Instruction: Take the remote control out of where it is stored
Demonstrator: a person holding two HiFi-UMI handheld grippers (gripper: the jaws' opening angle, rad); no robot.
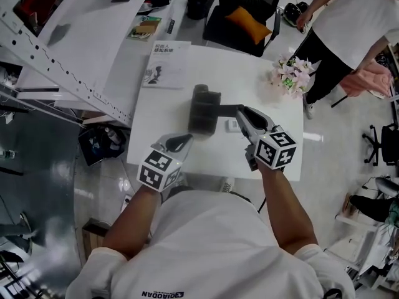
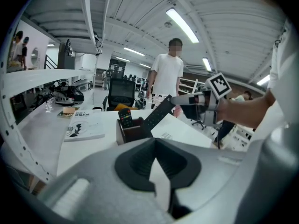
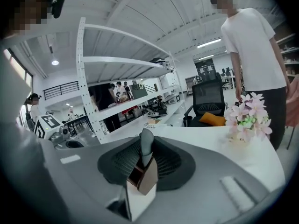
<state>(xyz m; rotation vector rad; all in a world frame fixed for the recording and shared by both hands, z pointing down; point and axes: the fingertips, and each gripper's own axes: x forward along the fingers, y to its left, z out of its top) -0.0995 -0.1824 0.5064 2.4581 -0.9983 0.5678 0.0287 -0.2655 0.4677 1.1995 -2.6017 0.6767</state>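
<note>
Plainly the risk lay at the brown holder [image 1: 204,111]: the right tool [image 1: 240,111] was clamped on one end of the long black remote control [image 2: 159,115], whose far end sat at the holder's mouth. A skewed pull could have tipped the box or dragged out the second remote [image 2: 124,117] standing in it. Held so near its end, the remote might also have slipped. The left tool [image 1: 184,141], jaws slightly apart and empty, hovered short of the holder, not steadying it. White counter [image 1: 262,67] — a booklet [image 1: 165,64], pink flowers [image 1: 292,73]; shelving [image 1: 62,42] at the left, an office chair [image 1: 246,11] and a standing person [image 1: 349,17] beyond.
</note>
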